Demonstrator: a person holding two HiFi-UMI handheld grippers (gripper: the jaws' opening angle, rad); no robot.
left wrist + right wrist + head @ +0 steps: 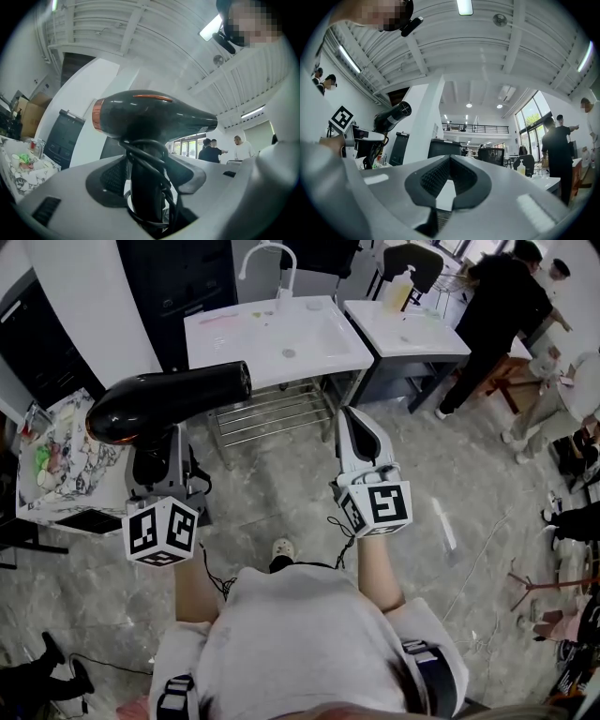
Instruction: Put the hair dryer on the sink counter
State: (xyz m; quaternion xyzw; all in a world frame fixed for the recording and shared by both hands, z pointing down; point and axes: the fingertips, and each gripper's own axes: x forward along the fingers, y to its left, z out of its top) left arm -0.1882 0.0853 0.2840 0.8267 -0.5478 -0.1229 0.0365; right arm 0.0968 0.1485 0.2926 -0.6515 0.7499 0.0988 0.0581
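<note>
A black hair dryer [169, 399] with an orange ring at its rear is held up in the air, nozzle pointing right. My left gripper [157, 457] is shut on its handle. In the left gripper view the hair dryer [154, 115] stands between the jaws, its cord wound round the handle [146, 187]. The white sink counter [230, 334] lies ahead, beyond the dryer. My right gripper [354, 426] hangs level beside it, shut with nothing in it; in the right gripper view its gripper [449, 161] has the jaws meeting at the tips. That view also catches the hair dryer [391, 117] to the left.
A faucet [279, 263] rises behind the basin. A second white table [422, 338] with a soap bottle [398, 289] adjoins on the right. A cluttered table [66, 460] stands at left. People [502, 320] stand at the far right. Metal rails [272, 413] sit under the counter.
</note>
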